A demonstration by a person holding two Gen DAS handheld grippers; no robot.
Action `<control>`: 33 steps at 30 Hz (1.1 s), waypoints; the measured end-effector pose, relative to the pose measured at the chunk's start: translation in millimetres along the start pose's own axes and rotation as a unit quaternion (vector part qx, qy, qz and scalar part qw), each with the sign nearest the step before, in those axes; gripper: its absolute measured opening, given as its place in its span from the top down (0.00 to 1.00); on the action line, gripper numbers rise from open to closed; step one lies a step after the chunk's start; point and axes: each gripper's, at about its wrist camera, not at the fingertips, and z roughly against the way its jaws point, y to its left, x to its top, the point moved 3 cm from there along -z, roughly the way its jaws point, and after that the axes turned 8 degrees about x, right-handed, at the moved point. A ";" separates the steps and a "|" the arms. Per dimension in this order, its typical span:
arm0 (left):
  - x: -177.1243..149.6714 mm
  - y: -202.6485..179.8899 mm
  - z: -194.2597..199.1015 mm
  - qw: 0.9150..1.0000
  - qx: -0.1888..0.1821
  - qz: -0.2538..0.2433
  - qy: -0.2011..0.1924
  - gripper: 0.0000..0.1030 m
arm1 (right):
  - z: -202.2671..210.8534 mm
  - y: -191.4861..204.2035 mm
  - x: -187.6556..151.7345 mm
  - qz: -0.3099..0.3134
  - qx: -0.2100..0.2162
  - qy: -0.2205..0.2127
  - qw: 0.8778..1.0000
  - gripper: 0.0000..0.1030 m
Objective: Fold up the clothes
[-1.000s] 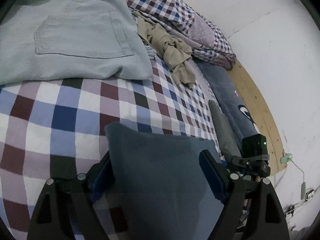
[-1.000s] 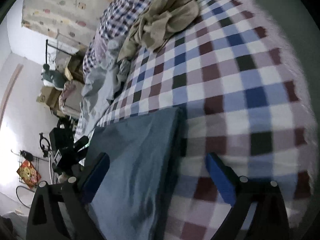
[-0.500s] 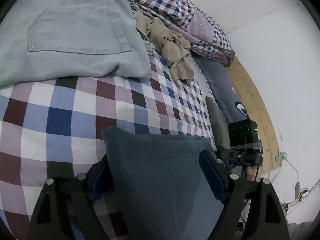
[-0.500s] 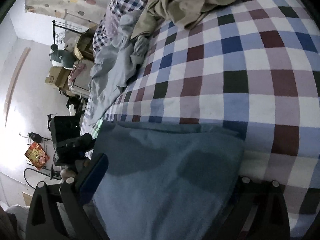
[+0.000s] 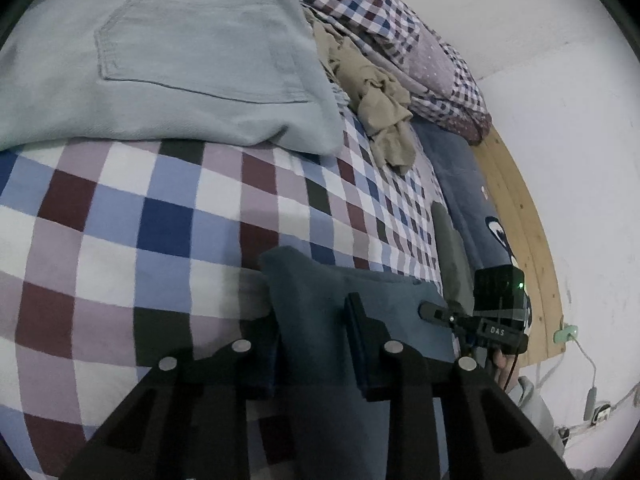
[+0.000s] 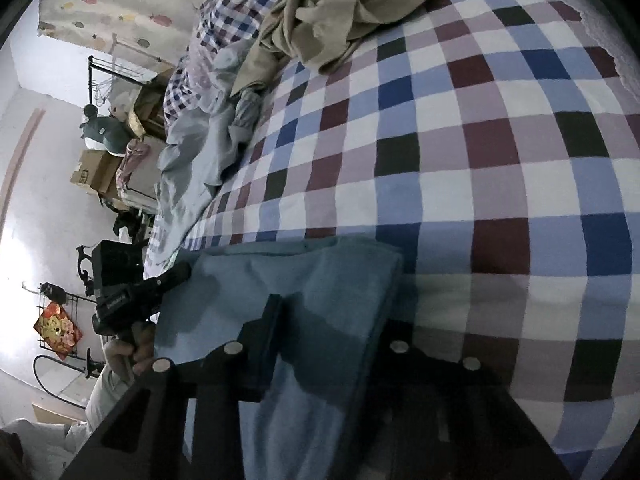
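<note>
Left gripper: fingers narrowed onto a corner of the dark teal-blue cloth garment.
Right gripper: likewise pinching the opposite corner, likely for lifting an edge.
Garment: flat on checked bedspread.
12 o'clock: pale-blue jeans.

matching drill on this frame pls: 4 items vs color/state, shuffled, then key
Items:
1. folded cloth
2. crumpled garment
3. jeans
4. bedsheet

Descriptions:
A. checkered, covers the bed
B. pale blue-grey denim, back pocket showing
C. khaki, bunched near the pillow
D. dark teal, pinched by both the left gripper and right gripper

Pairs: 1-D, 2-C, 3-B, 4-A
</note>
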 end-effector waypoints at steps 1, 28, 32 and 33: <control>-0.5 -1.1 0.0 1.000 0.000 -0.002 0.001 0.72 | 0.2 0.3 -0.2 0.002 0.001 -0.001 1.000 0.71; -35.4 -73.2 75.5 0.979 0.020 -0.138 -0.145 0.89 | 41.8 123.6 -45.4 0.211 -0.192 -0.143 0.948 0.88; -59.7 -98.0 103.1 0.964 0.039 -0.178 -0.192 0.89 | 59.8 156.0 -69.7 0.225 -0.220 -0.180 0.932 0.88; -66.5 -104.4 110.2 0.960 0.046 -0.188 -0.204 0.89 | 63.0 164.9 -76.4 0.230 -0.224 -0.186 0.929 0.88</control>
